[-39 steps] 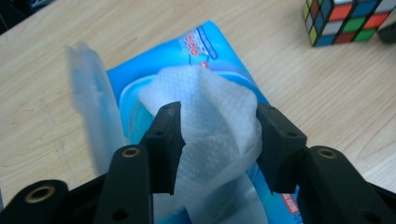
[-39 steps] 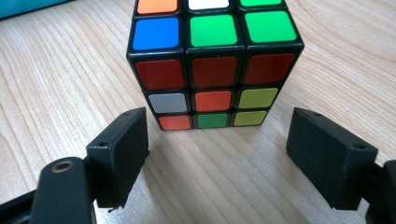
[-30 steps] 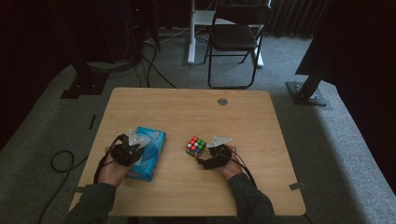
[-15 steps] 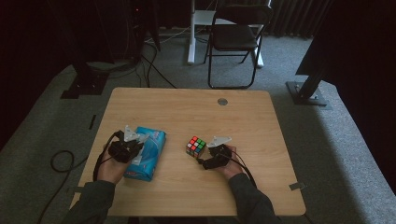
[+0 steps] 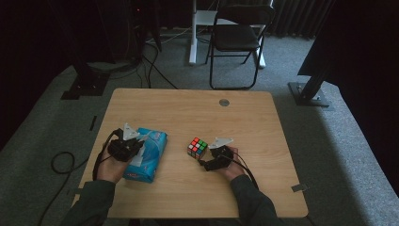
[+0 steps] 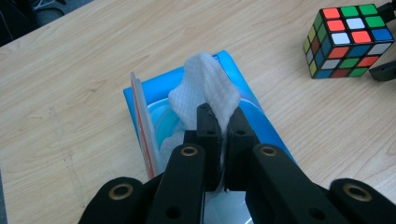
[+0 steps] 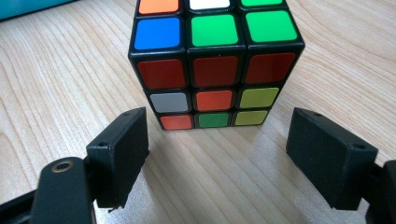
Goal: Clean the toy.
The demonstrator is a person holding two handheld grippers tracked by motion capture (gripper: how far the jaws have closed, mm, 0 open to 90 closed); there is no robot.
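Little has shifted on the tabletop [image 5: 188, 113] since the earlier frames; the left tool [image 6: 219, 122] has only finished clenching — its jaws have just been closing — and a white wipe [image 6: 205, 86] is now pinched between them. Seen from the left gripper view, the wipe rises from the opening of the blue wipe pack [image 6: 254, 119], folded and standing up past the jaw tips, at the centre of the frame; the pack lies flat on the wood. From the high view, the left tool [image 5: 126, 143] sits over the near end of the pack [image 5: 153, 150], lower left of the frame.

Over at the lower centre of the high view, the right tool [image 5: 214, 155] rests just beside the puzzle cube [image 5: 197, 147]; the right gripper view shows its jaws spread wide on either side of the cube [image 7: 212, 60], apart from it and short of its near face — released, grasping nothing.

My reading: the step in hand is drawing a wipe out of the pack, with the grip made and the pull not yet done. The next move calls for a steady lift up and away from the opening; the pack is light and unheld, so it may rise with the wipe unless the pull is slow.
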